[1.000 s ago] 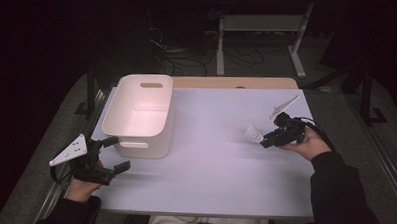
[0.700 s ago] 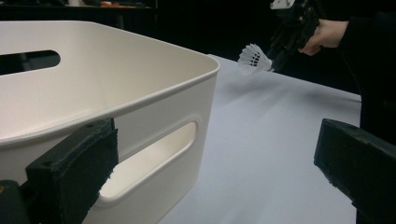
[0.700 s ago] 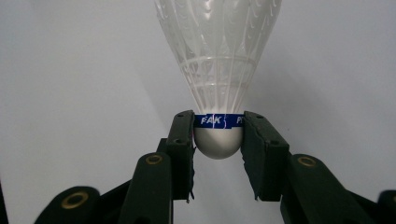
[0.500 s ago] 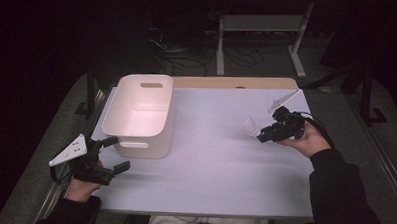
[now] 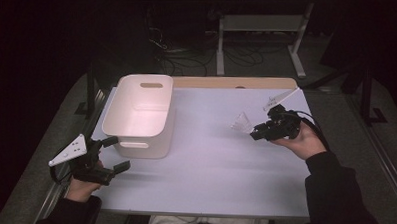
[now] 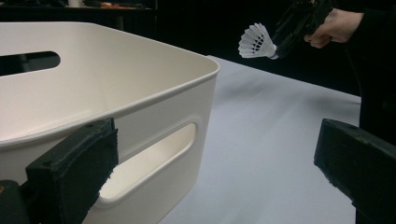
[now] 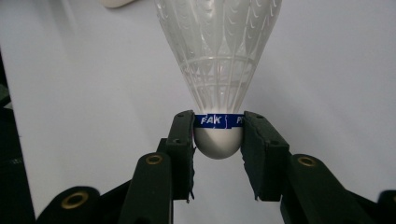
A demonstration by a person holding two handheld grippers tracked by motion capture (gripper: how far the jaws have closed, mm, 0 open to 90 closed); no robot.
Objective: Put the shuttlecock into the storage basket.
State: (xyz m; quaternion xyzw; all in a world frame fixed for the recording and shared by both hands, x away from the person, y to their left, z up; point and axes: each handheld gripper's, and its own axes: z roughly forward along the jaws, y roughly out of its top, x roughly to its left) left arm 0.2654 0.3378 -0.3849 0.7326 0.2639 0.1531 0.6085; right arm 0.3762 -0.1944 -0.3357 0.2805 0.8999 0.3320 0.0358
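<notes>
Right gripper view — right tool (image 7: 218, 135) clenched on shuttlecock (image 7: 218, 70) cork, feathers pointing away; left tool (image 5: 116, 153) released.

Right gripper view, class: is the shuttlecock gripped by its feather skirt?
No. The right hand-held gripper clamps the shuttlecock at its rounded white cork base, by the blue band, with the skirt free above.

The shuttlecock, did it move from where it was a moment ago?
Yes. The shuttlecock, pinched in the right gripper, has shifted a little toward the far edge of the table in the high view, so it looks raised, still well right of the white bin.
</notes>
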